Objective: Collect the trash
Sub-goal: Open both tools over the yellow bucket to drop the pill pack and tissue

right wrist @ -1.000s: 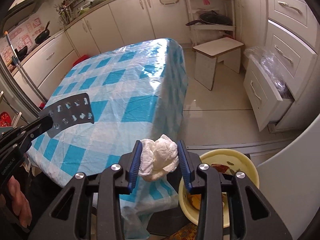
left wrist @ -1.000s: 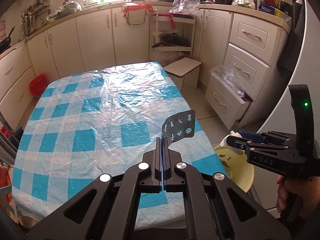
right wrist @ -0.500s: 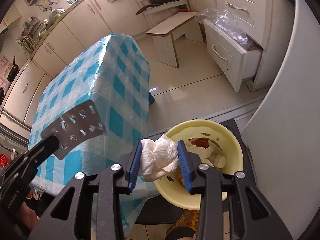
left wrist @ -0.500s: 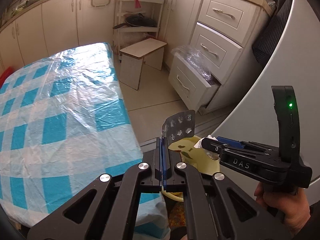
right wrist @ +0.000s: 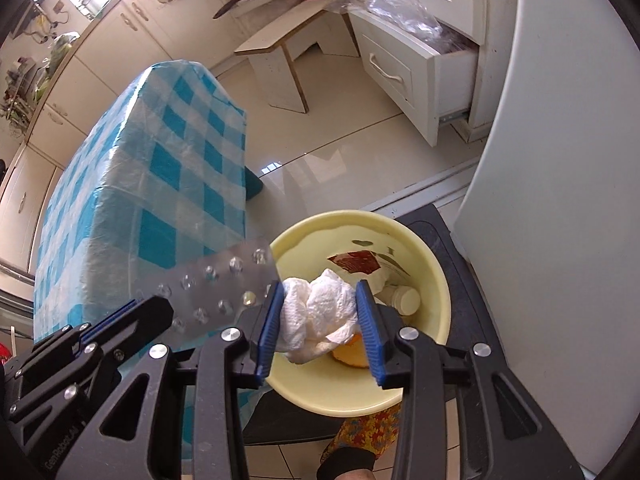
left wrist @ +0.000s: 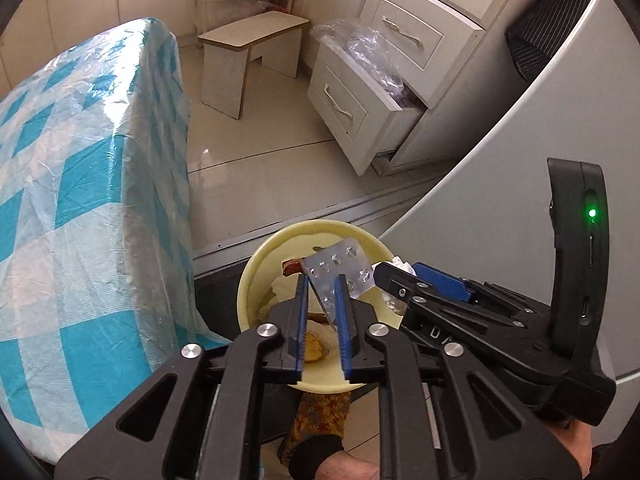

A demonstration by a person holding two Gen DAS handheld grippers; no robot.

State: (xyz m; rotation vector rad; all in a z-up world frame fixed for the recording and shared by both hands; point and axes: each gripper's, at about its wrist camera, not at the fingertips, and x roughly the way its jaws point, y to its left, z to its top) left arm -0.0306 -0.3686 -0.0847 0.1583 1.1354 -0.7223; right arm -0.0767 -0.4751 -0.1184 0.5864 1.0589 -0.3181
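1. Left gripper [left wrist: 322, 298] has its jaws opening, and the empty blister pack [left wrist: 340, 276] stands loosely between them; the blue pads no longer pinch it.
2. Right gripper [right wrist: 320, 312] is closed around a crumpled white paper towel [right wrist: 318, 312], both blue pads pressing its sides.
3. Readable writing is sparse: "GenRobot.AI" runs along the left gripper's body in the right wrist view, and the letters "D" and part of another show on the right gripper's body in the left wrist view.
4. The blister pack's long axis slants from the jaws up and to the right, its far end tilted over the yellow bowl [left wrist: 256, 264].
5. Both grippers point down at that bowl, which sits on a dark stool [right wrist: 460, 280] just right of the table with the blue checked cloth [right wrist: 140, 184].
6. Inside the bowl lie a brown wrapper [right wrist: 354, 262], a small white bottle [right wrist: 404, 298] and some orange scrap.
7. The towel hangs over the bowl's near left part.
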